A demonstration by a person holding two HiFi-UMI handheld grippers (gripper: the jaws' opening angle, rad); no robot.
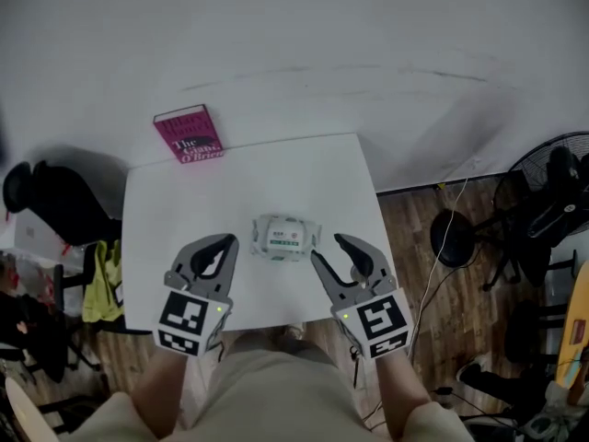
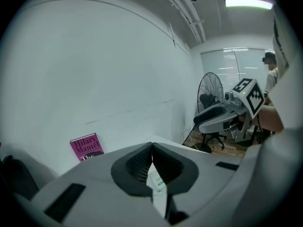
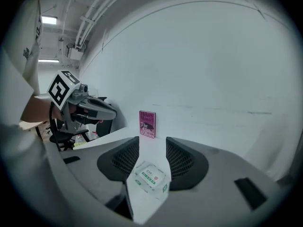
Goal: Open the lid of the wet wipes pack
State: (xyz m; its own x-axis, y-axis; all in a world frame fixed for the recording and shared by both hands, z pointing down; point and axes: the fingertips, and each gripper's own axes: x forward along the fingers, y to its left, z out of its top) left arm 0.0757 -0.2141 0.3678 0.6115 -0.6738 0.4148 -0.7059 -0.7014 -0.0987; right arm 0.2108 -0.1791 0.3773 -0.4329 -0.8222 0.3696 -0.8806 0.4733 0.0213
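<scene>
White painted wall [image 1: 294,53]: fills the upper part of the head view, behind the table; faint scuff lines across it.

Brown wood-plank floor [image 1: 414,238]: shows to the right of the table and below its left edge; a pale cable runs over it.

White square-topped table [image 1: 184,210]: far edge against the wall; bears the pack near the middle of its near half; the rest of the top bare.

Black round-caged standing fan [image 1: 552,187]: on the floor, well to the right of the table; also seen in the left gripper view [image 2: 210,91].

Left gripper [image 1: 225,244], grey two-jaw claw with a black-and-white marker cube: held over the near left part of the table, just beside the pack's left end; jaws brought together, tips touching, nothing held between them [image 2: 152,148].

Right gripper [image 1: 329,250], same make: held over the near right part of the table, just beside the pack's right end; jaws standing apart with a clear gap, gripping nothing; the pack shows through that gap, lying on the table beyond the jaws [image 3: 152,148].

Magenta paperback book [image 1: 188,134]: upright against the wall at the table's far left corner; well apart from the pack.

White soft wet wipes pack with a green-printed rectangular lid [image 1: 284,238]: flat on the table, between the two grippers; lid face up and lying flat [image 3: 150,178].
</scene>
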